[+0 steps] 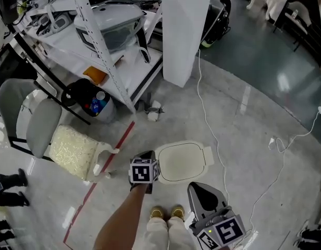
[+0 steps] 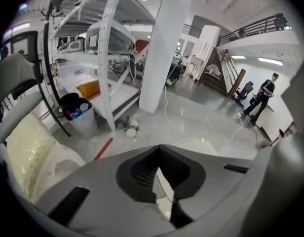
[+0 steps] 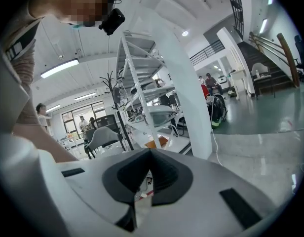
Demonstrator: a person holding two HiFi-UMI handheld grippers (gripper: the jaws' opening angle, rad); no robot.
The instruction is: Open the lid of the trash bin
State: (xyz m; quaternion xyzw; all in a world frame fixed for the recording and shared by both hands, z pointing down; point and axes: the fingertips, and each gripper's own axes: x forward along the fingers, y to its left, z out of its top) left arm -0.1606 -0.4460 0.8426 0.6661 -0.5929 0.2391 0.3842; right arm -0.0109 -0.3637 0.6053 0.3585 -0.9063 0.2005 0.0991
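Note:
The trash bin stands on the floor at my feet, and its cream lid (image 1: 182, 161) lies flat and closed. In the left gripper view the lid (image 2: 197, 144) shows just past the jaw tips. My left gripper (image 1: 148, 155) hovers at the lid's left edge, jaws shut with nothing between them (image 2: 159, 147). I cannot tell whether it touches the lid. My right gripper (image 1: 198, 189) is nearer me, below the lid's front right, also shut and empty. In its own view the right gripper (image 3: 151, 151) points up across the room, and the bin is hidden from it.
A white shelf rack (image 1: 113, 51) and a white pillar (image 1: 184, 30) stand behind the bin. An open bin with a black bag (image 1: 93, 100) sits under the rack. A grey chair (image 1: 40, 124) and a cream seat (image 1: 77, 150) are at left. A white cable (image 1: 207, 113) runs past the lid.

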